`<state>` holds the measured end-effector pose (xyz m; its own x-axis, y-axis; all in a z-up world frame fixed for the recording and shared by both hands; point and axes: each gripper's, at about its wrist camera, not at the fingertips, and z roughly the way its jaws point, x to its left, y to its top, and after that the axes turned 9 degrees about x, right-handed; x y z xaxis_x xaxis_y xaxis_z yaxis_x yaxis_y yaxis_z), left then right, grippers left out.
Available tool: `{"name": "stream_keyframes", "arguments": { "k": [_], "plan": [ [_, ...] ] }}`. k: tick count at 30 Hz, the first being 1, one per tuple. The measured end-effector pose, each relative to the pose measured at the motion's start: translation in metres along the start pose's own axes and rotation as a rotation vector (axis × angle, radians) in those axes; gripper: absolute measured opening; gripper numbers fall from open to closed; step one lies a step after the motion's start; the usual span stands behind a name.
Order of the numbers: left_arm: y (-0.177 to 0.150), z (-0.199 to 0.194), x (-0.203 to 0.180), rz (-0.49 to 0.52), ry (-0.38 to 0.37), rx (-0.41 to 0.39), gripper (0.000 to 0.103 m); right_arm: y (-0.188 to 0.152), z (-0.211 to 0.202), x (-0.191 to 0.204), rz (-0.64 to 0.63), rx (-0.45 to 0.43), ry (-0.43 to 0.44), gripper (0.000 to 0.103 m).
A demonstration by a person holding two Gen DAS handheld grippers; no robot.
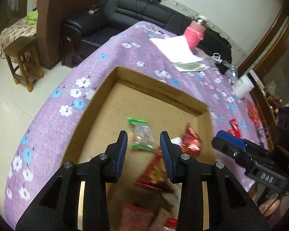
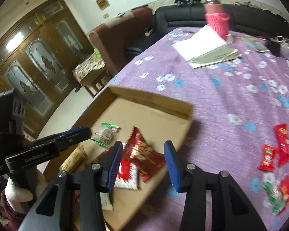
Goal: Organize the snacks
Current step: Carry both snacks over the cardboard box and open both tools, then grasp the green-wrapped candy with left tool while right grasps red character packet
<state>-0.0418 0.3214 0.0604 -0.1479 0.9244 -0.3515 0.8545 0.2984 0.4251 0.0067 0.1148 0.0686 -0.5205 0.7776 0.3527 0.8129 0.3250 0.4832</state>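
A shallow cardboard box (image 1: 160, 79) (image 2: 150, 94) lies on the purple flowered tablecloth (image 1: 54, 115) (image 2: 231, 96). In it are a clear packet with green ends (image 1: 142, 132) (image 2: 106, 133), a shiny red packet (image 1: 190, 140) (image 2: 142, 152), a red and gold packet (image 1: 156, 173) and a white and red one (image 2: 128, 175). My left gripper (image 1: 144, 136) (image 2: 81, 132) hangs open over the green-ended packet, which lies on the box floor. My right gripper (image 2: 142, 148) (image 1: 227, 140) is open above the shiny red packet at the box's right edge. Loose red packets (image 2: 281, 144) (image 1: 235, 129) lie on the cloth to the right.
At the far end of the table stand a pink bottle (image 1: 195, 32) (image 2: 216, 19) and papers (image 1: 175, 50) (image 2: 200, 42). A white roll (image 1: 242, 86) and more green and red packets (image 2: 277, 196) sit at the right. A black sofa (image 1: 125, 19) lies beyond.
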Motion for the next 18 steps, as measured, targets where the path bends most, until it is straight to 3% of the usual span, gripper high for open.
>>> {"name": "stream_keyframes", "arguments": {
  "k": [1,3,7,14,18],
  "plan": [
    [-0.003,-0.004,-0.006,0.01,-0.011,-0.004,0.035,-0.003,-0.008,-0.006,0.011,-0.016,-0.003,0.048],
    [-0.011,-0.012,-0.024,0.043,-0.039,-0.011,0.035,-0.013,-0.027,-0.023,0.045,-0.045,-0.014,0.059],
    [-0.032,-0.019,-0.075,0.139,-0.096,-0.004,0.056,-0.036,-0.065,-0.067,0.141,-0.1,-0.053,0.061],
    [-0.076,0.021,-0.17,0.298,-0.19,0.127,0.056,-0.088,-0.116,-0.152,0.323,-0.155,-0.156,0.062],
    [-0.099,0.062,-0.205,0.343,-0.166,0.211,0.056,-0.114,-0.13,-0.183,0.381,-0.161,-0.2,0.062]
  ]
}}
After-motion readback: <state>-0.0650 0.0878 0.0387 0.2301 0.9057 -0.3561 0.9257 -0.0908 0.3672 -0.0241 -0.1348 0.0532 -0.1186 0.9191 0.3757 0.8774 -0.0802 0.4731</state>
